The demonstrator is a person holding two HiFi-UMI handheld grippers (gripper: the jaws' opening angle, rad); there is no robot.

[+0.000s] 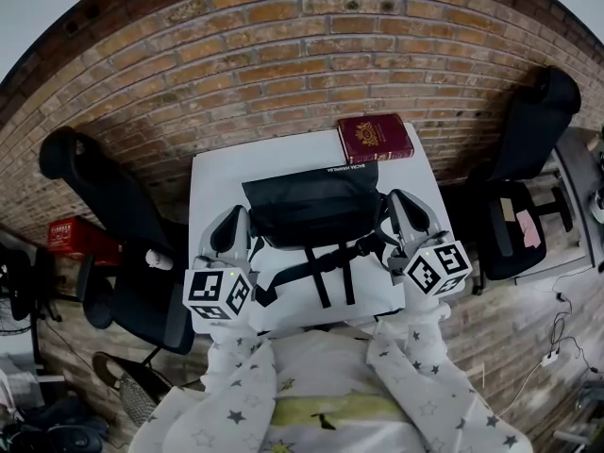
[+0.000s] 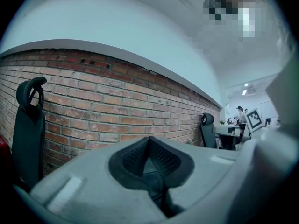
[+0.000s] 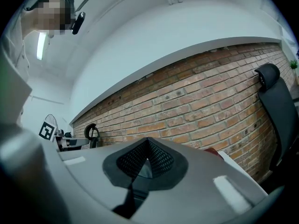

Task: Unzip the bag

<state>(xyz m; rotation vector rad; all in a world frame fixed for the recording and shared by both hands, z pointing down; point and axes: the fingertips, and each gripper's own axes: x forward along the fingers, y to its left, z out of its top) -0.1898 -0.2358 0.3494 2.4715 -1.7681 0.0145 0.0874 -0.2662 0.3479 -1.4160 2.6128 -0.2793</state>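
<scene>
Star-print sleeves sit nearest, at six o'clock. The black bag lies mid-table. The left gripper at its nine o'clock and the right gripper at three have jaws closed, empty. A red book lies at one o'clock.

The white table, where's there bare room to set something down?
The far-left corner of the table is bare, bordered by the black bag and the red book. A narrow strip runs between the bag and the far edge. The near half is crowded: the bag's straps lie between the left gripper and right gripper.
</scene>
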